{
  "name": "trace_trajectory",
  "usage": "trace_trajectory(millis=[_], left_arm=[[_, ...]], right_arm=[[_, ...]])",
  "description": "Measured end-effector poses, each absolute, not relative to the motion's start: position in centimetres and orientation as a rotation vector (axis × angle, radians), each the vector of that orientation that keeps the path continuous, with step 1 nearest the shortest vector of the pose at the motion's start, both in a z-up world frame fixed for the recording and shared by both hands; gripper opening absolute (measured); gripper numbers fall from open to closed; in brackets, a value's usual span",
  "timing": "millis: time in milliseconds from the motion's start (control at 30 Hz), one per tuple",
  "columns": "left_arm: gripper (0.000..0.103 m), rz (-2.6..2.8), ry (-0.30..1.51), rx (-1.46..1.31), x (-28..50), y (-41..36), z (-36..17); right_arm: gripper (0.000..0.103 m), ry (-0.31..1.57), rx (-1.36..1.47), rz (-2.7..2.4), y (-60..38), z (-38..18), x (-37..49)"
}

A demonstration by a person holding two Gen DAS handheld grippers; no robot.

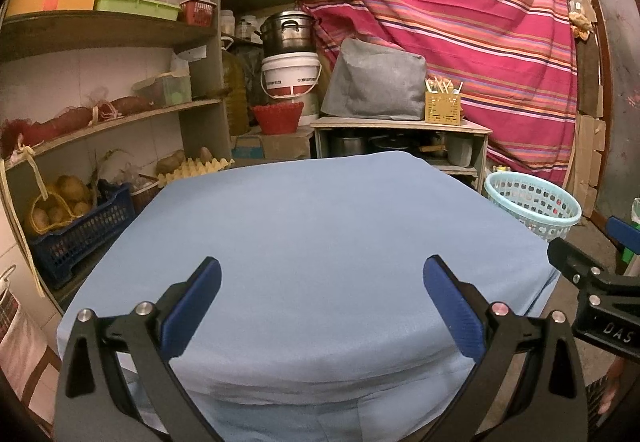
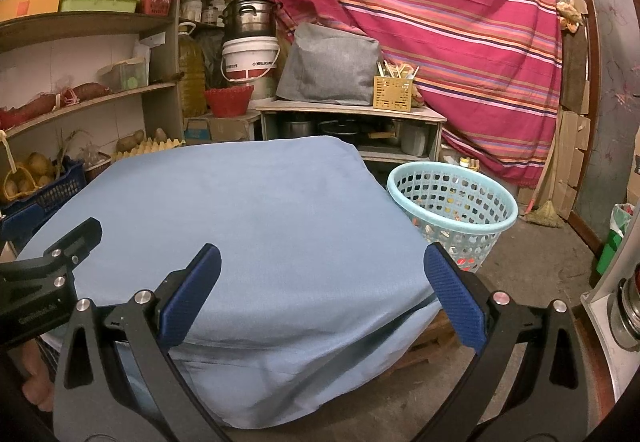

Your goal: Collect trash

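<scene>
A table under a light blue cloth fills both views, and I see no trash lying on it. My left gripper hovers open over the near edge with nothing between its blue pads. My right gripper is open too, above the table's near right corner. A pale turquoise perforated basket stands on the floor just right of the table, with small coloured bits showing inside. Part of the right gripper shows at the left wrist view's right edge, and part of the left gripper at the right wrist view's left edge.
Wooden shelves with boxes, potatoes and a blue crate line the left side. Behind the table are a low cabinet with pots, a white bucket and a striped pink cloth. Bare concrete floor lies right of the basket.
</scene>
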State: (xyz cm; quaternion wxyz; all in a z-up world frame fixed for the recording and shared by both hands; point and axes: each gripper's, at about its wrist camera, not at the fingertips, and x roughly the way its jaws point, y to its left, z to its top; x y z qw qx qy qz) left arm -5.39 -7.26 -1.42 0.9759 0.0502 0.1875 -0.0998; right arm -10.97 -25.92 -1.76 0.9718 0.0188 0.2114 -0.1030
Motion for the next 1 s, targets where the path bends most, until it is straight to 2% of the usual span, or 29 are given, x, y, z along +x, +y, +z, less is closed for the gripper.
trace_trajectory(millis=[1000], left_arm=[[0.099,-0.197,0.377,0.098,-5.47,-7.43,-1.56]], right_arm=[[0.099,0.430,0.034,-0.206,-25.90,-1.70,-10.79]])
